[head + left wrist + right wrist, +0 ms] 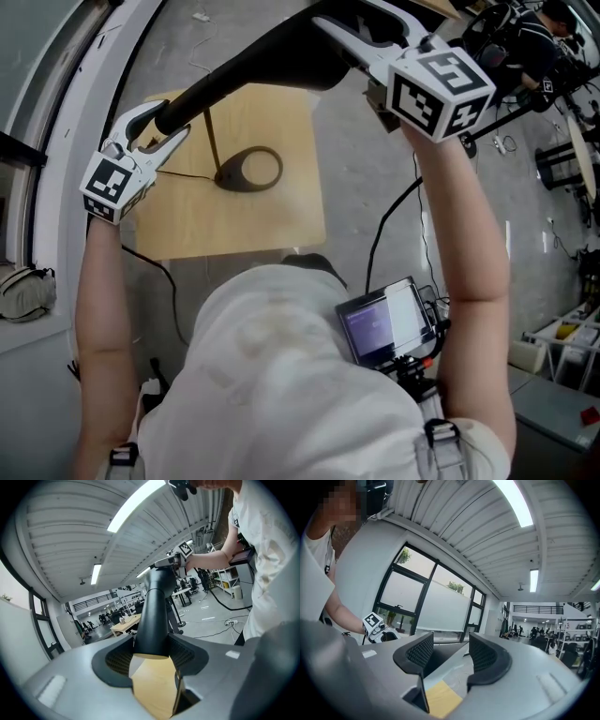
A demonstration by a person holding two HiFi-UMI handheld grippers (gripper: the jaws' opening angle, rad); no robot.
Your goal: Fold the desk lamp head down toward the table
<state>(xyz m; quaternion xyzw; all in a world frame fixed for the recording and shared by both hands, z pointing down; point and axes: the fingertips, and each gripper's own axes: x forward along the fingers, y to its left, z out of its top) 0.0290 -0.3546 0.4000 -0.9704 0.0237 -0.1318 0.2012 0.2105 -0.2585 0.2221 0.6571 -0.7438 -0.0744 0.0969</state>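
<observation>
- Left claw (165, 129) is seen at the left of the head view, clamped on the left end of the black lamp head (253, 66); the gap between its two ribbed pads is filled by the bar.
- From that grip the lamp head is seen slanting up to the upper middle of the frame, above the wooden table (281, 211).
- Right claw (452, 654) is spread, with nothing between its pads; it is placed at the upper end of the lamp head, and contact there cannot be judged.
- The ring-shaped base (251, 170) is set on the table, with a thin stem (212, 141) rising from it.
</observation>
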